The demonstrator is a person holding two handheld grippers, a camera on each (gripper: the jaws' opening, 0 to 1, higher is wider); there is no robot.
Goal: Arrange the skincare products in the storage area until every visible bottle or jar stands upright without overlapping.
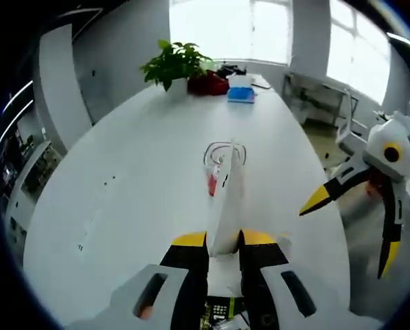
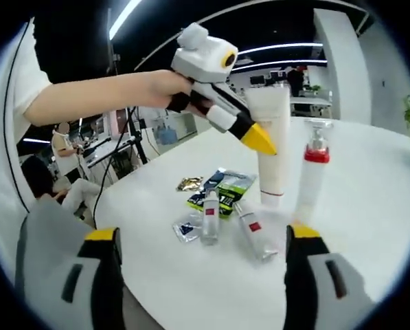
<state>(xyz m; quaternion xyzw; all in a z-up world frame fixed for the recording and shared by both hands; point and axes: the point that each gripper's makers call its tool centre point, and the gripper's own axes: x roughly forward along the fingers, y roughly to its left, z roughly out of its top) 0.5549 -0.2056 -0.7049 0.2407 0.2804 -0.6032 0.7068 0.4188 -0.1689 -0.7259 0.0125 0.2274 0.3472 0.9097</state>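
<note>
A broad white table [image 2: 369, 206] spreads out ahead of the right gripper's jaws, and between them a small clear bottle [image 2: 210, 218] and a white tube [image 2: 254, 232] lie flat, a clear sachet [image 2: 187, 228] just left of the bottle, a green-and-black packet [image 2: 226, 187] and a gold sachet [image 2: 189, 183] behind. Toward the right jaw, a tall white tube [image 2: 273, 148] and a red-collared bottle [image 2: 312, 180] stand upright, side by side. Far beyond the left gripper's jaws, the table's end carries a leafy green plant [image 1: 177, 63], something red [image 1: 207, 84] and a blue-and-white box [image 1: 241, 91].

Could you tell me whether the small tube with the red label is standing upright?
No, the small tube lies flat on the white table.
</note>
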